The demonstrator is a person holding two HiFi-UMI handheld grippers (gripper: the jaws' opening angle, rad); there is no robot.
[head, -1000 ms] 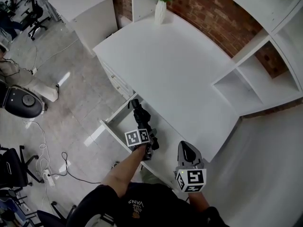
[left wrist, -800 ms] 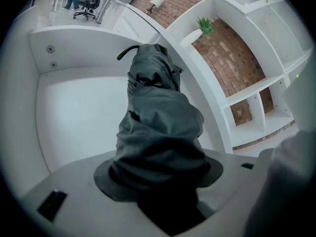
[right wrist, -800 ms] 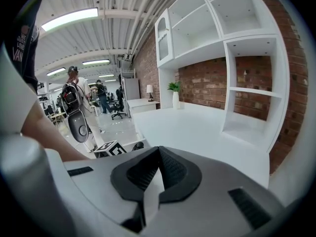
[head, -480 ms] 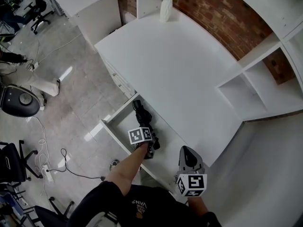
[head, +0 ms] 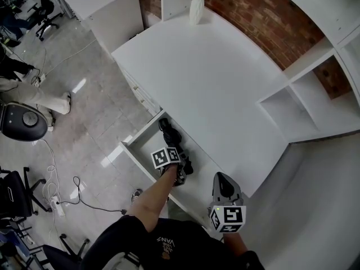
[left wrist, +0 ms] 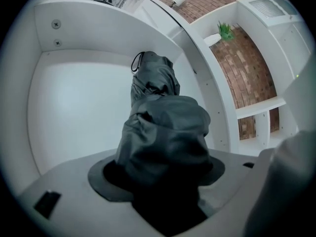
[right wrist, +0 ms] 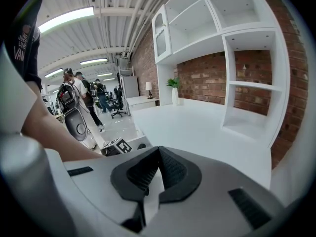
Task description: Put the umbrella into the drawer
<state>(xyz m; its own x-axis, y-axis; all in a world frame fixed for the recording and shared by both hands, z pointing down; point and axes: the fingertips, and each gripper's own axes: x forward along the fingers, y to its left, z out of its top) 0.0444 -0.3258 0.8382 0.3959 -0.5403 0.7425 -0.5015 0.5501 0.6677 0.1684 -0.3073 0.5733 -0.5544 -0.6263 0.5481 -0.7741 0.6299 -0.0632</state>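
Note:
The folded black umbrella [head: 170,138] lies along the right side of the open white drawer [head: 133,151], under the desk edge. My left gripper [head: 176,163] reaches down into the drawer at the umbrella's near end. In the left gripper view the umbrella [left wrist: 163,132] fills the space between the jaws of the left gripper [left wrist: 159,176]; they are opening and still touch the fabric. Its strap end points at the drawer's far wall [left wrist: 98,38]. My right gripper [head: 221,177] hovers over the desk's near corner, and the right gripper [right wrist: 157,155] is shut with nothing in it.
The white desk top [head: 214,77] carries a vase with a plant [head: 197,5] at its far end. White shelf units [head: 304,103] stand at the right against a brick wall. On the floor to the left are cables, office chairs and a person's legs [head: 25,89].
My left gripper has sunk a little deeper into the drawer with the umbrella and rolled slightly. The right gripper has stayed where it was.

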